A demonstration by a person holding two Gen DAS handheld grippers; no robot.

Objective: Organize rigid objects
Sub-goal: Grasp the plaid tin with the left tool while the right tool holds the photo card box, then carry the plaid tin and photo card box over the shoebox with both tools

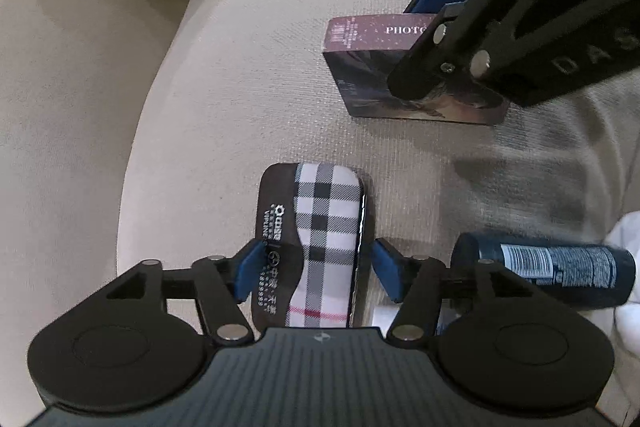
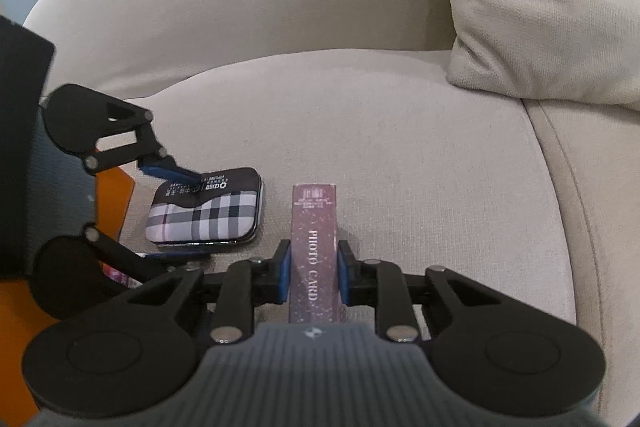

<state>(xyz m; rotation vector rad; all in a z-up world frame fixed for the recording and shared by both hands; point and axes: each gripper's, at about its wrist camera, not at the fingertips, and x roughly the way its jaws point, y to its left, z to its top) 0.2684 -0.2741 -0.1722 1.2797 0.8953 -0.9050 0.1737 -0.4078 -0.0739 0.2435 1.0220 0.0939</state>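
Observation:
A plaid and black tin case (image 1: 320, 239) lies flat on the beige sofa seat, between the blue pads of my left gripper (image 1: 316, 267). The pads stand a little off its sides, so the jaws are open around it. The case also shows in the right wrist view (image 2: 208, 215), with the left gripper (image 2: 176, 215) over it. My right gripper (image 2: 312, 279) is shut on a purple "PHOTO CARD" box (image 2: 314, 251), which stands on its edge on the seat. The box also shows in the left wrist view (image 1: 384, 67), with the right gripper (image 1: 440, 27) on it.
A dark blue bottle (image 1: 552, 273) lies on its side at the right of the left gripper, next to white cloth (image 1: 624, 267). A cream pillow (image 2: 540, 7) leans at the back corner of the sofa (image 2: 400, 147). An orange object (image 2: 116, 203) lies at the left.

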